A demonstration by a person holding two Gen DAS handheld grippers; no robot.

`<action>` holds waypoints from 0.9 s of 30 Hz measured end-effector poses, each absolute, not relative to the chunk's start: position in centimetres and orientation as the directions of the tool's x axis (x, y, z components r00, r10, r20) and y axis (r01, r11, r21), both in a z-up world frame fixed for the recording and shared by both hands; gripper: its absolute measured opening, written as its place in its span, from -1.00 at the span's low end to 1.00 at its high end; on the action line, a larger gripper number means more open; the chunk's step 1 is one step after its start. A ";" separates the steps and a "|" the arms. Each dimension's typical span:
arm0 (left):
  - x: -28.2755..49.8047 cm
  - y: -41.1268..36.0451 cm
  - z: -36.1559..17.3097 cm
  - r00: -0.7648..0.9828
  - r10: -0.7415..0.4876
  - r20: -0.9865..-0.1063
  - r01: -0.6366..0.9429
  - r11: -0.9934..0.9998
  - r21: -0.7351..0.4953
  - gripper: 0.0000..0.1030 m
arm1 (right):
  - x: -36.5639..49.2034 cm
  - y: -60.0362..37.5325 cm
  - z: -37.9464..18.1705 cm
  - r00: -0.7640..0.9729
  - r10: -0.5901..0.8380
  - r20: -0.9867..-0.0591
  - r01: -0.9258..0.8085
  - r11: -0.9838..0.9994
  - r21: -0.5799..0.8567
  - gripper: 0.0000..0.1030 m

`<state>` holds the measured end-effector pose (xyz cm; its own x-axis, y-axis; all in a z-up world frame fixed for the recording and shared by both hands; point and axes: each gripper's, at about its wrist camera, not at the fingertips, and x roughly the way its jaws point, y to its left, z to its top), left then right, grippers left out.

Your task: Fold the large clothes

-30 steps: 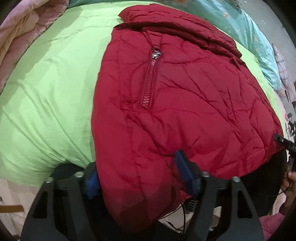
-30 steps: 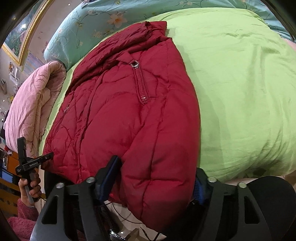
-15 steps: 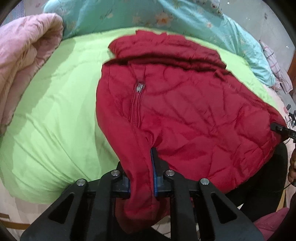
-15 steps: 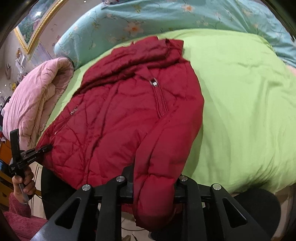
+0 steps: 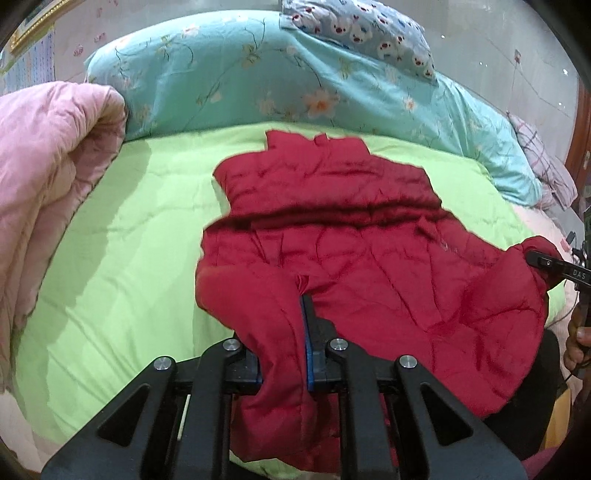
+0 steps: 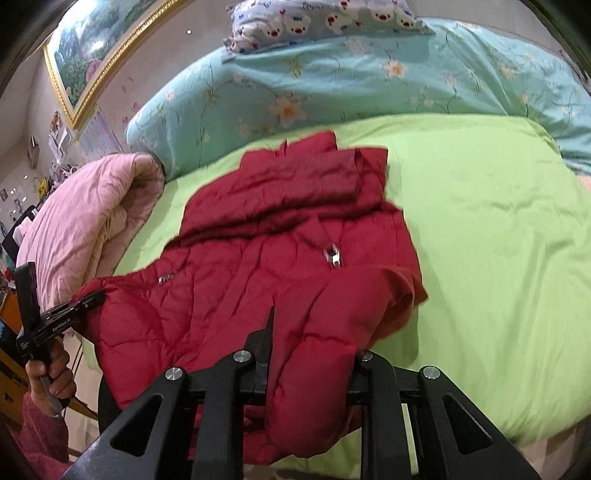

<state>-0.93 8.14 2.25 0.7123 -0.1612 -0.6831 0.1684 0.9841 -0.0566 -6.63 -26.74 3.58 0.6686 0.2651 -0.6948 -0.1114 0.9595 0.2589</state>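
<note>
A red quilted jacket (image 5: 369, 258) (image 6: 236, 280) lies spread on a lime green duvet (image 5: 129, 258) (image 6: 498, 258), collar towards the pillows. My left gripper (image 5: 282, 343) is shut on a bunched fold of the near hem, lifted off the bed. My right gripper (image 6: 312, 354) is shut on the hem's other corner, also raised, with fabric hanging below the fingers. A silver zipper pull (image 6: 332, 256) shows on the front. Each view catches the other gripper at the jacket's edge: the right gripper (image 5: 554, 264) and the left gripper (image 6: 62, 314).
A rolled pink quilt (image 5: 48, 166) (image 6: 85, 221) lies along the left of the bed. A turquoise floral quilt (image 5: 258, 74) and a bear-print pillow (image 5: 362, 33) are at the head. A framed picture (image 6: 92, 55) hangs on the wall. A person's hand (image 6: 48, 369) holds the left gripper.
Both grippers went from open around the near hem to shut on it. They then rose, pulling the hem up off the bed.
</note>
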 end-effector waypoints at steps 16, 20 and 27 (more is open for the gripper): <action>6.4 7.8 5.8 0.758 -0.119 -0.641 0.120 0.992 -0.043 -0.76 | 0.6 -27.4 8.1 0.755 0.264 -0.600 -0.124 0.956 0.265 -0.61; 8.4 8.0 6.3 0.763 -0.120 -0.635 0.108 0.992 -0.058 -0.76 | 3.1 -27.2 9.0 0.764 0.267 -0.587 -0.129 0.955 0.268 -0.61; 12.6 8.1 6.3 0.762 -0.112 -0.638 0.083 0.994 -0.075 -0.76 | 7.9 -27.1 9.8 0.771 0.259 -0.582 -0.119 0.956 0.268 -0.62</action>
